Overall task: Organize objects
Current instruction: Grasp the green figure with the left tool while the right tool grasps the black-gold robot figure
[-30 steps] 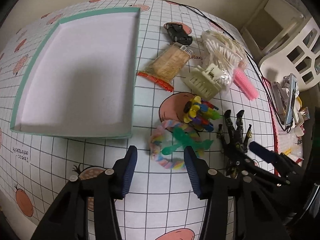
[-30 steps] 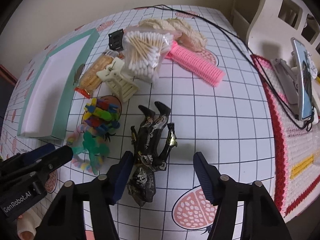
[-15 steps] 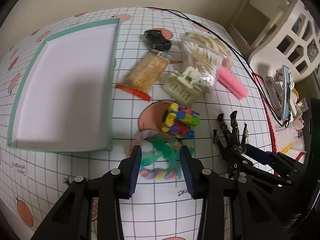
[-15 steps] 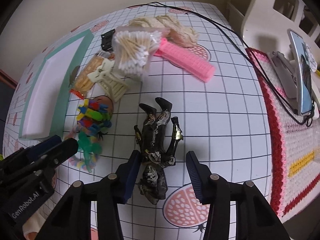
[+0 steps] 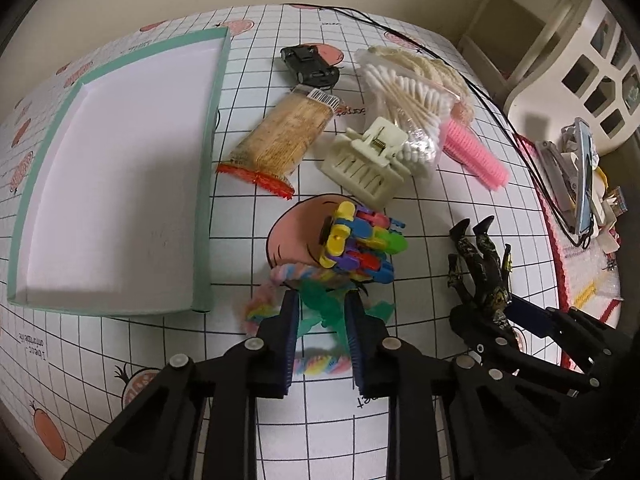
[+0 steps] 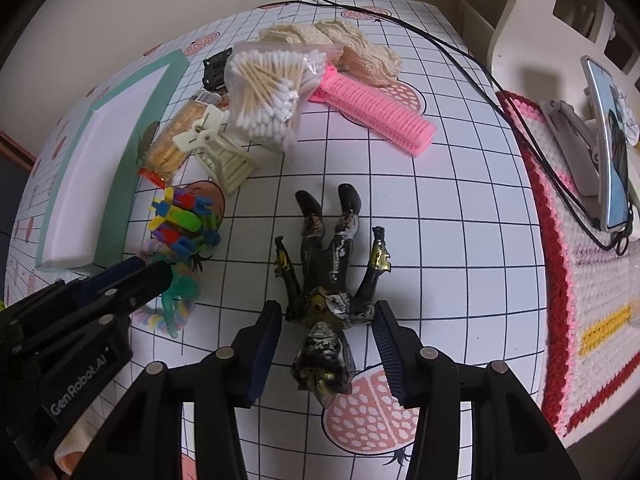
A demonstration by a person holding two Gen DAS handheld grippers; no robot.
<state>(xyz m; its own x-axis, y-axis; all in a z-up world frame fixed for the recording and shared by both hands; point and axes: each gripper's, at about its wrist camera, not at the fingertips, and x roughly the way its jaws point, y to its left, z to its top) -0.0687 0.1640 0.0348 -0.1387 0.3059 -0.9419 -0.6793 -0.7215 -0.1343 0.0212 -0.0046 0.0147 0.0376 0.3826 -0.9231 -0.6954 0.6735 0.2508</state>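
My left hand-held gripper (image 5: 322, 316) is nearly closed around green toy (image 5: 320, 300); right hand-held gripper (image 6: 328, 320), open, straddles black figure (image 6: 328, 276). Squeeze mid-body, lift straight.

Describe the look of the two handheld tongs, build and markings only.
Both the left tongs and the right tongs are matte black linkage frames with silver rivets at the joints, each tipped with two dark blue ribbed pads. White "GenRobot.AI" lettering runs along the left unit's body.
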